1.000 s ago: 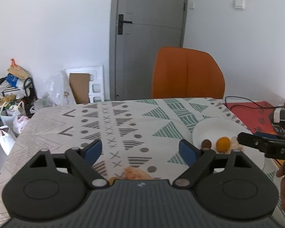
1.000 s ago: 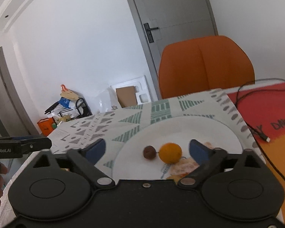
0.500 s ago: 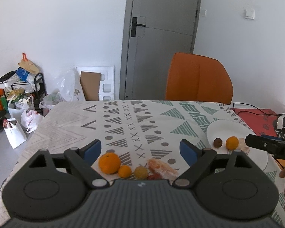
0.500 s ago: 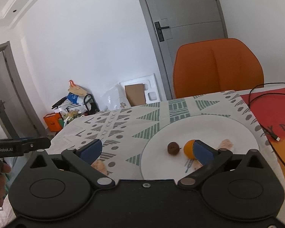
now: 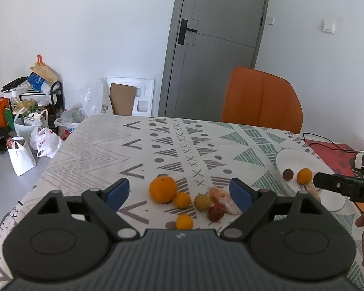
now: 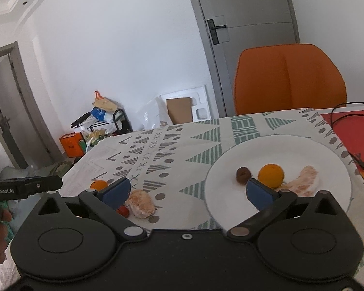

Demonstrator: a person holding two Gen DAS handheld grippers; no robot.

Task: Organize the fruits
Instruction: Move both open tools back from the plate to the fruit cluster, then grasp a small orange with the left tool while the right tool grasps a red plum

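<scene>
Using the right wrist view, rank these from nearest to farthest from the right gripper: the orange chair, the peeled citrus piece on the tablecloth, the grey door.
1. The peeled citrus piece lies on the tablecloth at lower left, just beside the left finger of the right gripper.
2. The orange chair stands behind the table's far edge, upper right.
3. The grey door is in the back wall, behind the chair.

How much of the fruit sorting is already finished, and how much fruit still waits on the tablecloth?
Done: the white plate holds a small orange, a brown fruit and a peeled segment.

In hand: nothing; the left gripper and right gripper are open and empty.

Left: the large orange, two small oranges, a yellowish fruit, a red fruit and a peeled piece still lie on the cloth.
</scene>
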